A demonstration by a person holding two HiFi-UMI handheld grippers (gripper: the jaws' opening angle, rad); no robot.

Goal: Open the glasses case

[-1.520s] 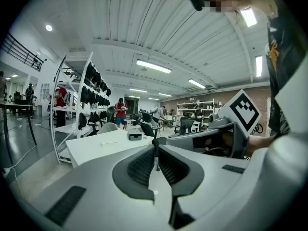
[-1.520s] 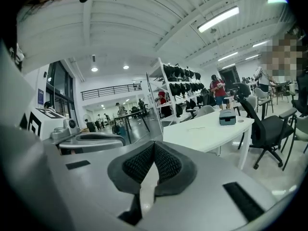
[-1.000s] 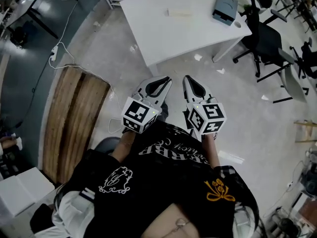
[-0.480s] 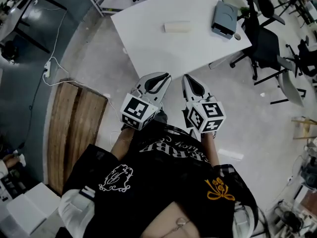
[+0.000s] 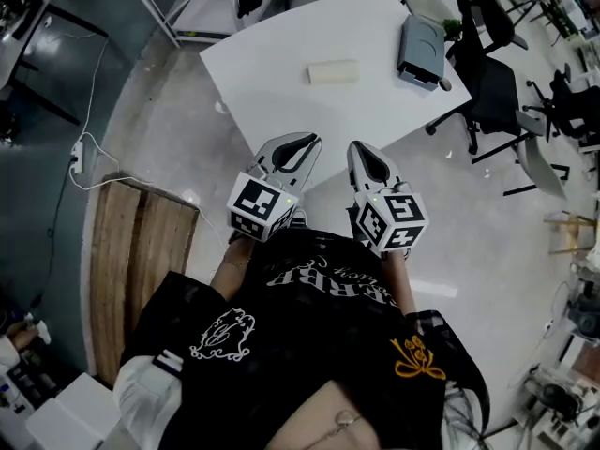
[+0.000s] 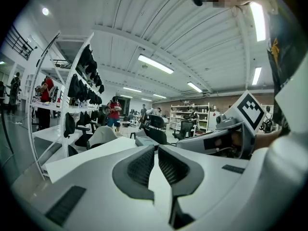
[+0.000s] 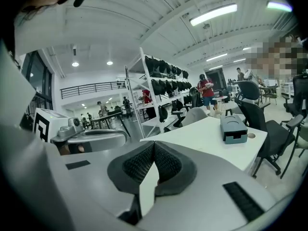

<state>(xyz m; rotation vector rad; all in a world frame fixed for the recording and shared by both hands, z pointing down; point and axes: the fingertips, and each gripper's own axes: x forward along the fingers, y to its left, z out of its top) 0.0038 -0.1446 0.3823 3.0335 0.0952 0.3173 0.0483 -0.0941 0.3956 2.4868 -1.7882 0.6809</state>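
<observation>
The glasses case (image 5: 333, 71) is a pale cream oblong that lies alone near the middle of the white table (image 5: 272, 73) in the head view. My left gripper (image 5: 302, 142) and right gripper (image 5: 363, 150) are side by side over the floor, short of the table's near edge and pointing toward it. Both are shut with nothing between the pads. In the left gripper view the left gripper (image 6: 155, 151) has its pads together, and so does the right gripper (image 7: 154, 147) in the right gripper view. Neither gripper view shows the case.
A grey-blue box (image 5: 421, 39) sits at the table's right end, also the box (image 7: 234, 128) in the right gripper view. Office chairs (image 5: 497, 82) stand right of the table. A wooden board (image 5: 131, 261) and a cable (image 5: 89, 148) lie on the floor at left.
The table has drawn closer and lower in the head view as the person walks toward it. Both grippers travel forward together and stay shut.
</observation>
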